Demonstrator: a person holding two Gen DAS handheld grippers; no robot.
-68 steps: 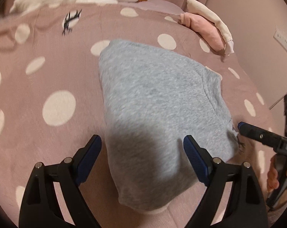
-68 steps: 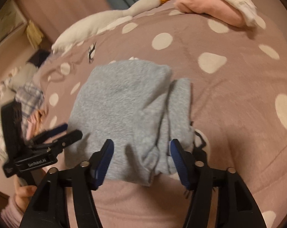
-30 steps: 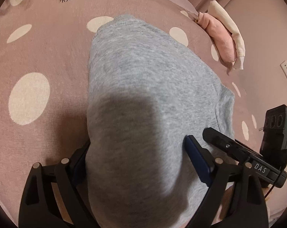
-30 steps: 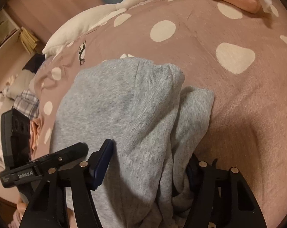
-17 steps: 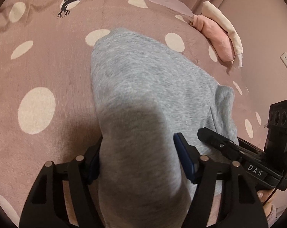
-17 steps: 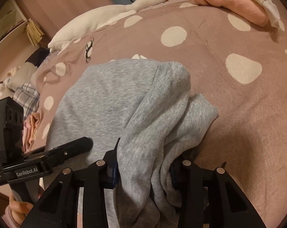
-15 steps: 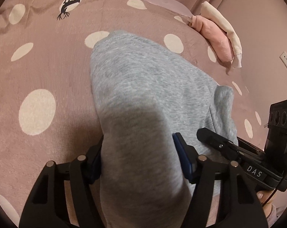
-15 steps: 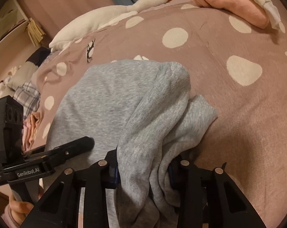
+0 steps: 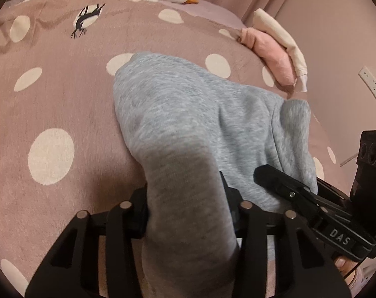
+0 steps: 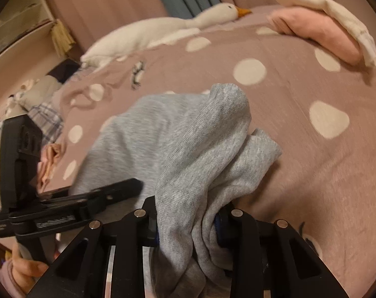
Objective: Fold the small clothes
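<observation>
Left hand-held gripper (image 9: 185, 213) clamped on near edge of grey garment (image 9: 200, 114), lying on dotted bed (image 9: 51, 99). Right hand-held gripper (image 10: 188, 226) clamped on bunched right corner. Step: fold-over pickup. Next: lift both evenly, carry edge toward far side.

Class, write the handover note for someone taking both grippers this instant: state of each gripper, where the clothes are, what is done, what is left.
Left gripper: shut on the near edge of the grey garment.
Right gripper: shut on a bunched part of the same garment, nearer its right side.
The garment lies on the spotted bedspread, its near edge raised off it.
Done: a folded pink garment with a cream garment on it sits at the far right.
Left: likely carry the gripped edge forward, lay it flat, release.
</observation>
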